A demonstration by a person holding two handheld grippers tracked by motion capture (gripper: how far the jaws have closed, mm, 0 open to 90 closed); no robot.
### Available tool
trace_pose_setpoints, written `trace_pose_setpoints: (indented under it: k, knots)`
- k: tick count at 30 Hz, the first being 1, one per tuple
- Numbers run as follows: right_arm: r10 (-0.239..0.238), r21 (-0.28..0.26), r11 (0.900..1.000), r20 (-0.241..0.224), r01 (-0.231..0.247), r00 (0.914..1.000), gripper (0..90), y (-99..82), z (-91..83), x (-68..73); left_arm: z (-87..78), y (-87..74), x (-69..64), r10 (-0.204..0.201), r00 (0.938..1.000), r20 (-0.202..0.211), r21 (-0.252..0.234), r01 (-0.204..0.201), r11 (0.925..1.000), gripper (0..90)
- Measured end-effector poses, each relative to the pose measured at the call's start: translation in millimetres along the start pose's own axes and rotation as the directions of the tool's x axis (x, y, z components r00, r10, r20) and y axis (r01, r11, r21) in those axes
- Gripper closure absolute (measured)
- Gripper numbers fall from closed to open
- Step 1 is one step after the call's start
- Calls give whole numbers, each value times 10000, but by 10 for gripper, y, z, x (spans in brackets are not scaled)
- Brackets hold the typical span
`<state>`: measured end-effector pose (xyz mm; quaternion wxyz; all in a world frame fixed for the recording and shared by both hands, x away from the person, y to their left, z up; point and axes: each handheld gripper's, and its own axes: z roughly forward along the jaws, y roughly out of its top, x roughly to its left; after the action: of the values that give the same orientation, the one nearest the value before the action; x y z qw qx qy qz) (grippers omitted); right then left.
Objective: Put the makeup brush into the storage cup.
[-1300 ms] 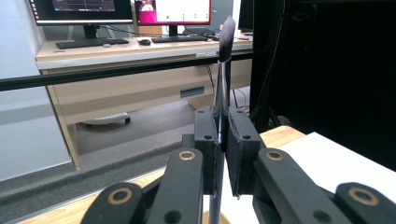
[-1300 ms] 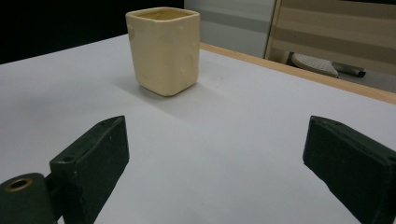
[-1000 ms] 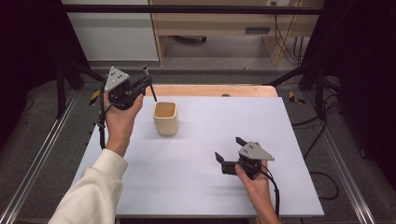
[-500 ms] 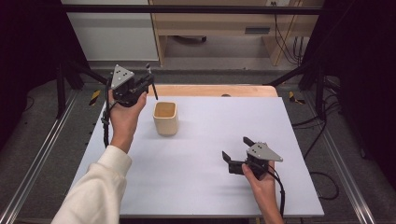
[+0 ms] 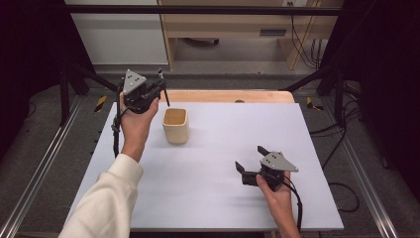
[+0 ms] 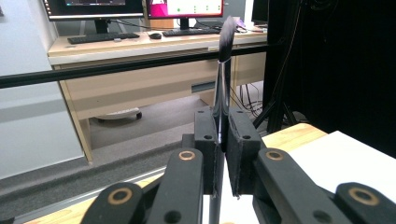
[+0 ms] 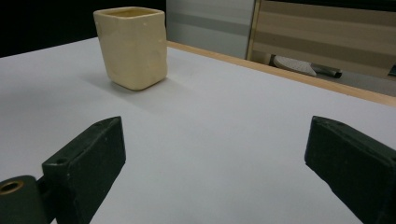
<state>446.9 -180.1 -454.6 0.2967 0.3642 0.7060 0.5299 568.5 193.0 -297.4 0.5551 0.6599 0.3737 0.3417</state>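
White worktop (image 5: pixel 208 198) carries a cream square cup (image 5: pixel 176 125) near its far left. Left tongs (image 5: pixel 161 89), raised beside the cup's far-left side, pinch a thin black brush (image 6: pixel 223 74) upright. Right tongs (image 5: pixel 250 161) rest low on the near right, spread wide with nothing between them.

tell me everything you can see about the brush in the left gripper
The brush is slim, with a dark, glossy handle and a tuft of dark bristles at its top end, bound by a pale band where tuft meets handle. It stands roughly upright, bristles up, clamped at mid-handle between the shut pads of the left gripper; its lower end runs down below the jaws. In the high view it shows as a thin dark stick held above the table's far left edge, just behind the cream cup, touching nothing else.
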Motion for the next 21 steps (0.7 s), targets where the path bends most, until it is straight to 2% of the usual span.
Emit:
trace_pose_setpoints:
  k: [21]
  knots:
    - [91,6,10000,-40,-91,10000,58,-5,-5,-16,116,-69,-78,399,9992,-56,204,-398,9990,840]
